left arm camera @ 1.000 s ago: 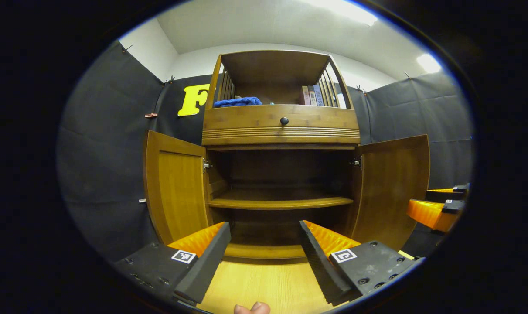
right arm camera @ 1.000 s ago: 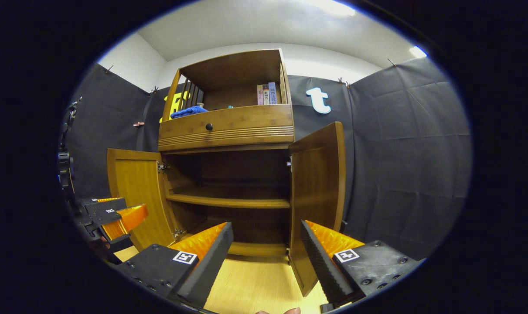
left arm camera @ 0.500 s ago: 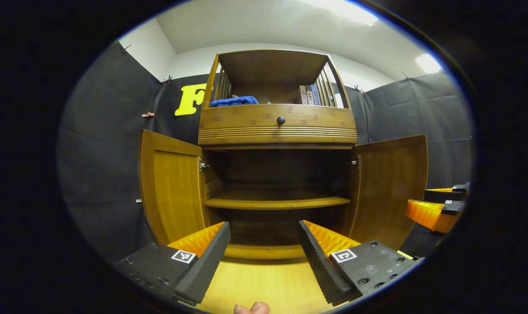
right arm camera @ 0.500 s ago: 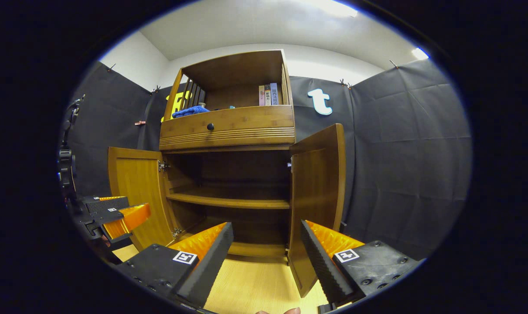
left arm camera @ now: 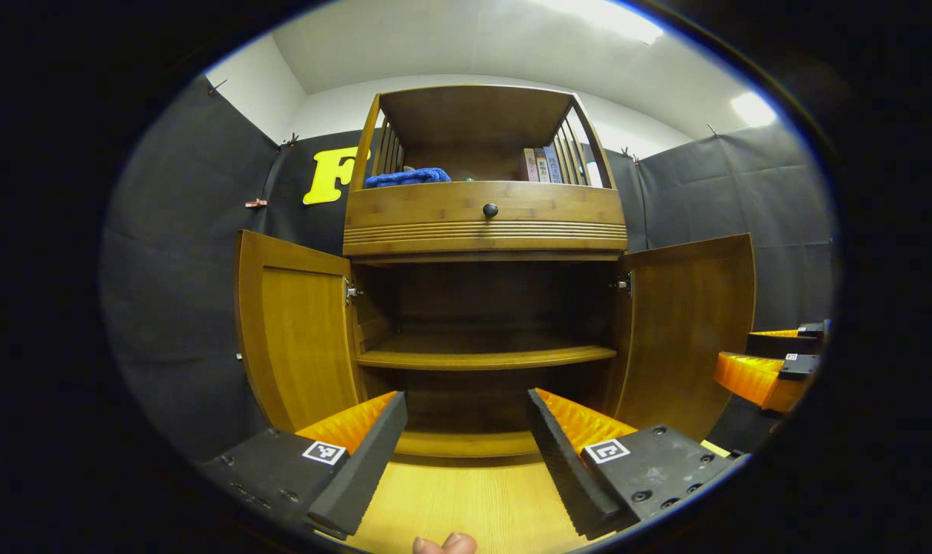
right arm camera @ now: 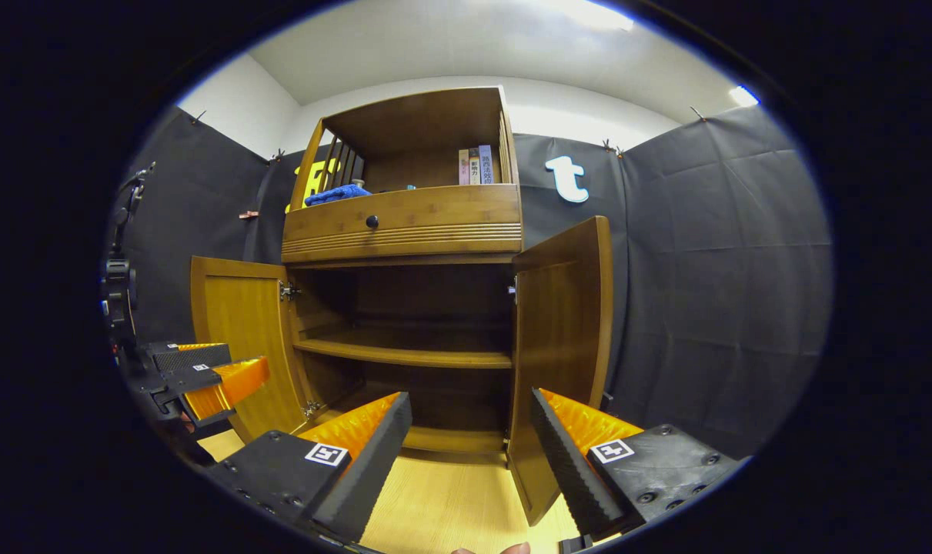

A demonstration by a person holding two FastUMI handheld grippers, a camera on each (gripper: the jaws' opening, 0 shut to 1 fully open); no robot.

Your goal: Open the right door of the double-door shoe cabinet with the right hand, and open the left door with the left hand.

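Doors are standing wide on both sides of the shoe cabinet — the left door is swinging out toward the booth wall and the right door is angling outward on its hinges, so the dark interior and its middle shelf are lying exposed. Judging by that, the opening itself is looking finished. The left gripper is hovering in front of the lower opening with its fingers spread and nothing between them, apart from either door. The right gripper is likewise hanging spread and empty, near the bottom edge of the right door but not touching it — probably because neither door is needing a hold any longer. Up top, a blue cloth and some books are sitting on the open upper shelf, above a drawer with a dark knob.
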